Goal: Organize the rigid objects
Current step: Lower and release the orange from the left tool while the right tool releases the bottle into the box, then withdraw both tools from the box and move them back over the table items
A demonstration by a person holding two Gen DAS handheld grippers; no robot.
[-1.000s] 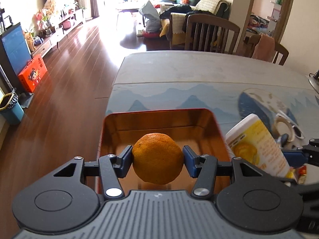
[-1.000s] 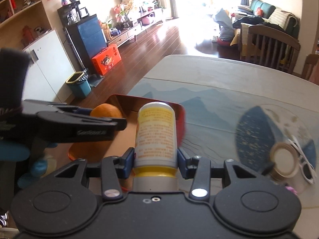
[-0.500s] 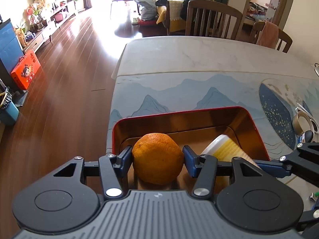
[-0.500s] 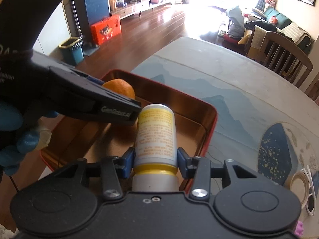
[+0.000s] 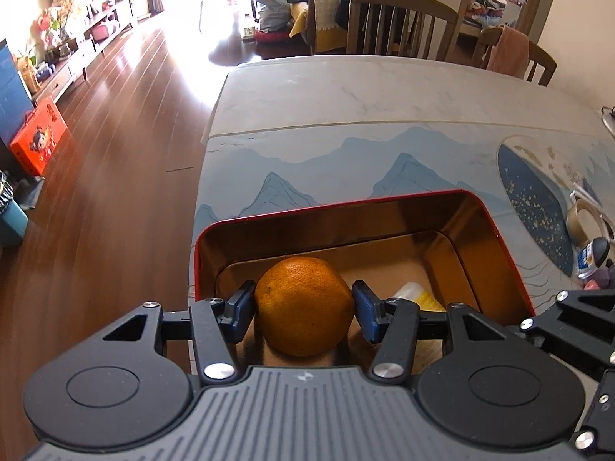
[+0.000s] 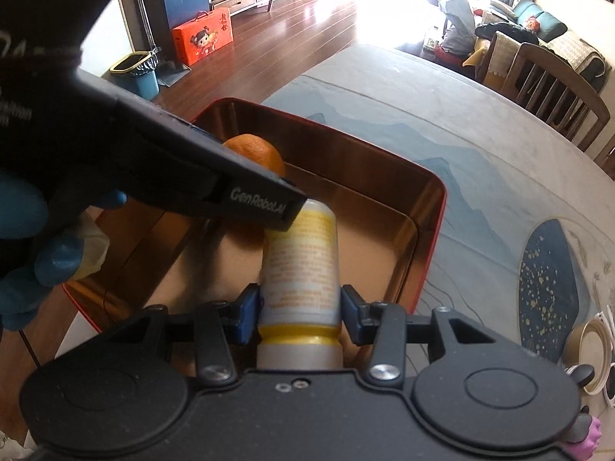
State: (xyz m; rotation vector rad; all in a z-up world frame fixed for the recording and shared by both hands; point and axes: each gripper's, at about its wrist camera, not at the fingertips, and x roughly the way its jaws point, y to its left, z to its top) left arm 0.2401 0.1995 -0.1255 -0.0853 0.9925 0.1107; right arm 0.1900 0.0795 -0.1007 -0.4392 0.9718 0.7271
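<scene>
Left gripper clamps orange, right gripper clamps bottle, both low inside tin; crowded together, either could knock the other on release.

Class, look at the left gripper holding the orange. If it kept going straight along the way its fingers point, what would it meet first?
Probably the bare floor of the red tin: the left gripper points steeply down into it with the orange leading. Depth is unclear.
</scene>
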